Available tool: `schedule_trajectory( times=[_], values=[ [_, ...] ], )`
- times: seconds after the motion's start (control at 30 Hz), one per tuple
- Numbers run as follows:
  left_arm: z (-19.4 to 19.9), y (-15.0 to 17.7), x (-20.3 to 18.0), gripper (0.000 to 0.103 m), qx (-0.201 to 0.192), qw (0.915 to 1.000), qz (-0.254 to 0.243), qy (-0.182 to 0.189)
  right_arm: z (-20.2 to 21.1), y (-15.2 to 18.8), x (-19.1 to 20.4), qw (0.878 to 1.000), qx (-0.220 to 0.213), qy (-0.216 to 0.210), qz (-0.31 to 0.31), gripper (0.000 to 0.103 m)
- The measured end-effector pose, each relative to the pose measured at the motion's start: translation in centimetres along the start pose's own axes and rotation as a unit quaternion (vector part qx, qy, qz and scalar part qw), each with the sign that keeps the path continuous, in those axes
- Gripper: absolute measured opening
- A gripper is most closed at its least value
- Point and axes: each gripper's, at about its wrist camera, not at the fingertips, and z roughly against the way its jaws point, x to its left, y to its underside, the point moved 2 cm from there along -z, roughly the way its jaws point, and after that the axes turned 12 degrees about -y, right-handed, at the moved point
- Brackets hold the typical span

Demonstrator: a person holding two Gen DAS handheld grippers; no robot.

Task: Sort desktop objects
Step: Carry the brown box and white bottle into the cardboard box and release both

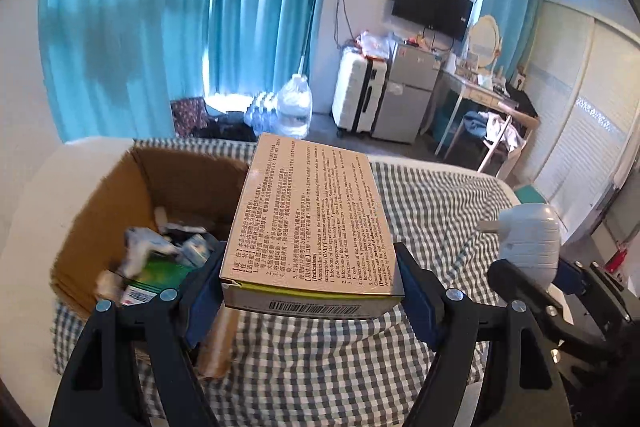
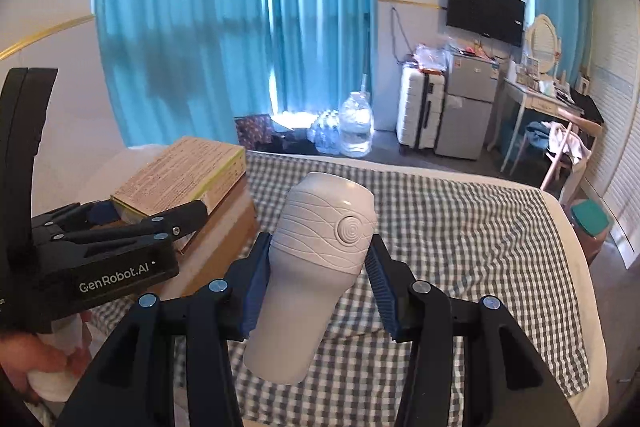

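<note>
The left gripper [image 1: 308,287] is clenched on a flat medicine box [image 1: 310,223], its blue pads pressing the two long edges at the near end only, so most of the box sticks out unsupported toward the far side, above the right edge of an open cardboard box [image 1: 120,211] that sits on the left of the checked cloth [image 1: 320,367] and already holds a jumble of small packets. The right gripper [image 2: 316,287] is clenched on a white handheld device [image 2: 320,251] with a round button, squeezing it around its ribbed upper part, while the smooth tapered lower body hangs toward the camera between the fingers; it is in the air over the cloth, right of the carton. The likeliest fault, to my judgement, is the medicine box pivoting or slipping in so short a grip and dropping on the carton's rim or onto the cloth instead of inside. The device's rounded, slick shell could also twist or slide out of the pads if jolted. The two grippers are near each other, so a careless swing toward the carton could knock them together and loosen either load.
</note>
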Motion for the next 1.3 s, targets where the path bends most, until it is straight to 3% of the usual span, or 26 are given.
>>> schedule_trajectory(
  times=[0.2,0.57,0.97,1.3],
  values=[
    [2.5,-0.8,3.3,0.079,-0.024,0.9996,0.005,-0.016,0.8,-2.1,3.8,0.999,-0.021,-0.025,0.022,0.046],
    [3.1,-2.2,10.0,0.079,-0.034,0.9974,0.033,-0.054,-2.8,-4.2,9.0,0.996,-0.013,-0.078,0.039,0.047],
    [0.6,-1.5,16.7,0.079,-0.012,0.9923,0.068,-0.103,-8.0,-5.9,14.2,0.989,0.009,-0.134,0.067,0.047],
    [-4.1,0.3,19.2,0.079,0.023,0.9911,0.08,-0.104,-13.0,-5.3,14.7,0.987,0.043,-0.142,0.058,0.047]
  ],
)
